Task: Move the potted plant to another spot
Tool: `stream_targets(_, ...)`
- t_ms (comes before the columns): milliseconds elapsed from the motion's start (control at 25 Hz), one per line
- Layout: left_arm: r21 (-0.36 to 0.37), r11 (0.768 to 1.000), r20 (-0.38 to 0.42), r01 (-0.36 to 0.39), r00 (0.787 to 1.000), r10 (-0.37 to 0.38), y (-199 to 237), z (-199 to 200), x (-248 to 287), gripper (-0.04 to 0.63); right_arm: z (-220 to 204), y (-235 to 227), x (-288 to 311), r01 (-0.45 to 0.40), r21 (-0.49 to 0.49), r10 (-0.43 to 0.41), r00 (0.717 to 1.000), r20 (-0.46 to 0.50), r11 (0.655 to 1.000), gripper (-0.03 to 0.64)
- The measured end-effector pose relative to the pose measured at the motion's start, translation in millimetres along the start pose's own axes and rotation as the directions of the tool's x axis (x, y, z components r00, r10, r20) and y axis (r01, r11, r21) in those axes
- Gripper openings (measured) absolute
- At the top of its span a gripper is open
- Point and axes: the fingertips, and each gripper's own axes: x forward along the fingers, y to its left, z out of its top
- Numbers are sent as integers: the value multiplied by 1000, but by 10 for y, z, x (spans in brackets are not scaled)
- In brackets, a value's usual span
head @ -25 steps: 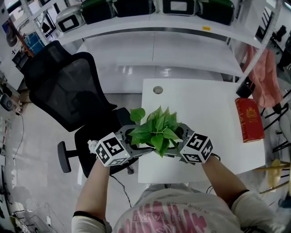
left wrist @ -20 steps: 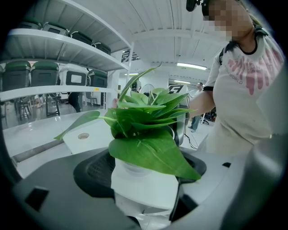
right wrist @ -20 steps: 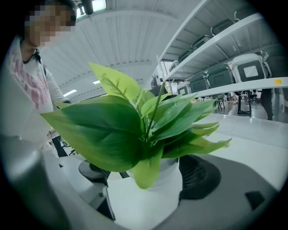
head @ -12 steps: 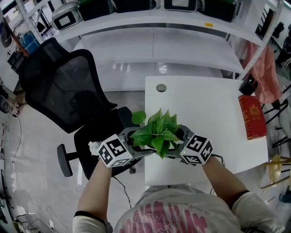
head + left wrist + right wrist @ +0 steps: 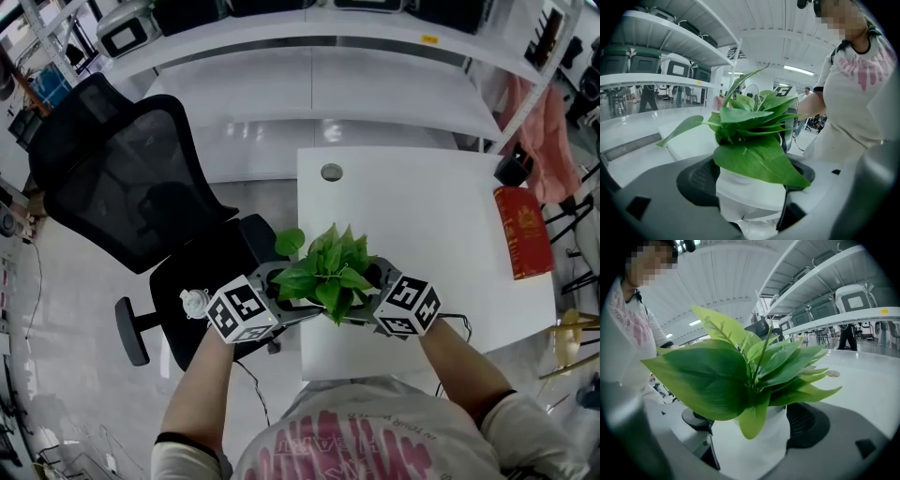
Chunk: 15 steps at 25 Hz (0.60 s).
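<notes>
The potted plant (image 5: 328,270), green leaves in a white pot, hangs over the near left corner of the white table (image 5: 422,216). My left gripper (image 5: 283,292) clasps the pot from the left and my right gripper (image 5: 369,289) from the right, both shut on it. In the left gripper view the white pot (image 5: 747,190) sits between the dark pads of the left gripper (image 5: 749,186), under broad leaves (image 5: 754,161). The right gripper view shows the same pot (image 5: 752,446) held in the right gripper (image 5: 751,430), its rim hidden by leaves (image 5: 717,376).
A black office chair (image 5: 122,187) stands left of the table. A red box (image 5: 521,231) lies at the table's right edge, beside a pink cloth (image 5: 548,141). A round cable hole (image 5: 331,172) is at the table's far left. Long white shelves (image 5: 319,84) run behind.
Both grippers keep their hold on the pot. The plant stays over the table's near left corner; only the head view has shifted a little.
</notes>
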Motion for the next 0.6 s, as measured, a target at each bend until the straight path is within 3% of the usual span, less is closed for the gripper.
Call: stream_targets(600,-22,1000,43,7,999,-6,42,-16,74,342,-51,-77,3,-12,13,12,1000,-4,1000,469)
